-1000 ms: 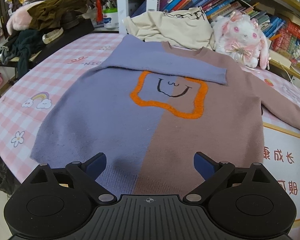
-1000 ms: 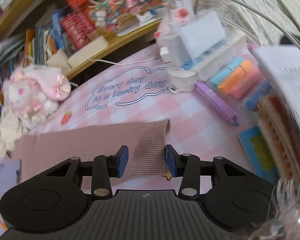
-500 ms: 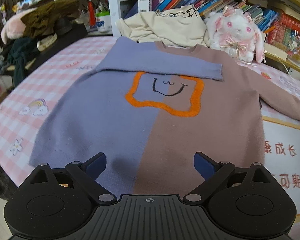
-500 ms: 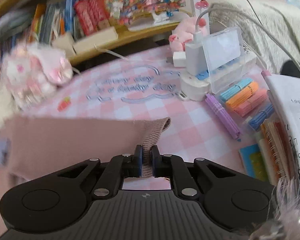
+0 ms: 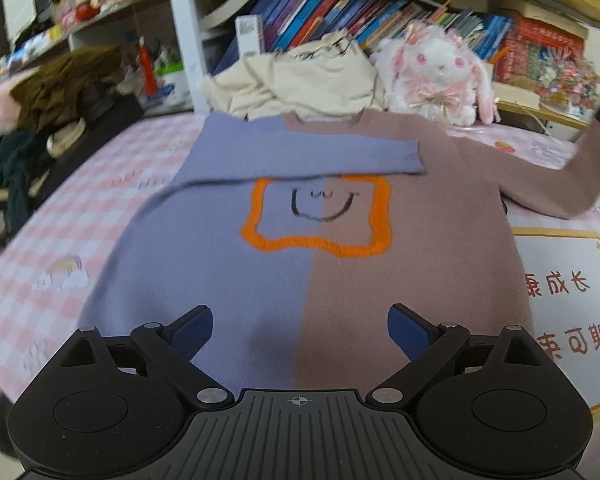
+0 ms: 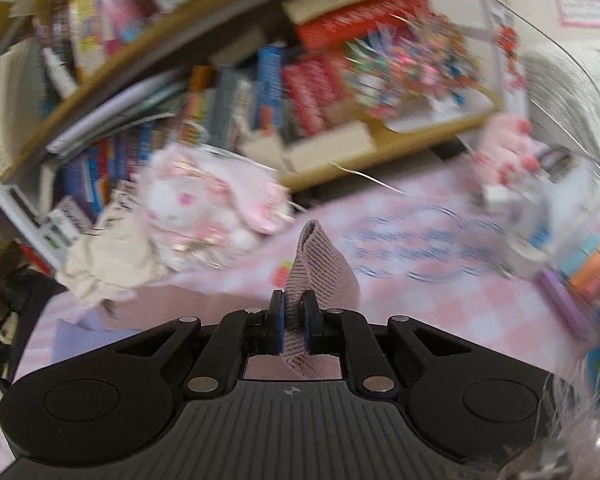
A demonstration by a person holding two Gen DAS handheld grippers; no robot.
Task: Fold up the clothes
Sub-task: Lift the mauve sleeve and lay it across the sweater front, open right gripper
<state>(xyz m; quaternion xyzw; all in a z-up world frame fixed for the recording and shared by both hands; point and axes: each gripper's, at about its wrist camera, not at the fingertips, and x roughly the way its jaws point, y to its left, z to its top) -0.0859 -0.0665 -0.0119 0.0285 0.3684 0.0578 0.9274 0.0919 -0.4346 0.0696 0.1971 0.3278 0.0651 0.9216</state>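
Progress: early, roughly one fold in. Sweater (image 5: 300, 248) lies flat on the desk (image 5: 80, 216) just ahead of the left claw (image 5: 300, 330), front up, neck at the far end. Blue sleeve (image 5: 284, 156) already folded across the chest, above the orange smiley patch (image 5: 320, 216).

Right claw (image 6: 292, 322) is clamped tight on the ribbed cuff (image 6: 320, 264) of the mauve sleeve (image 5: 556, 184); cuff sticks up beyond the pads, and the sleeve hangs raised off the desk far right of the left claw.

Left claw: spread wide, holding nothing, hovering over the hem.

Left to do, by my read: lay mauve sleeve over the chest, then fold the body. Cream garment (image 5: 300, 80) beyond the sweater looks unfolded too.
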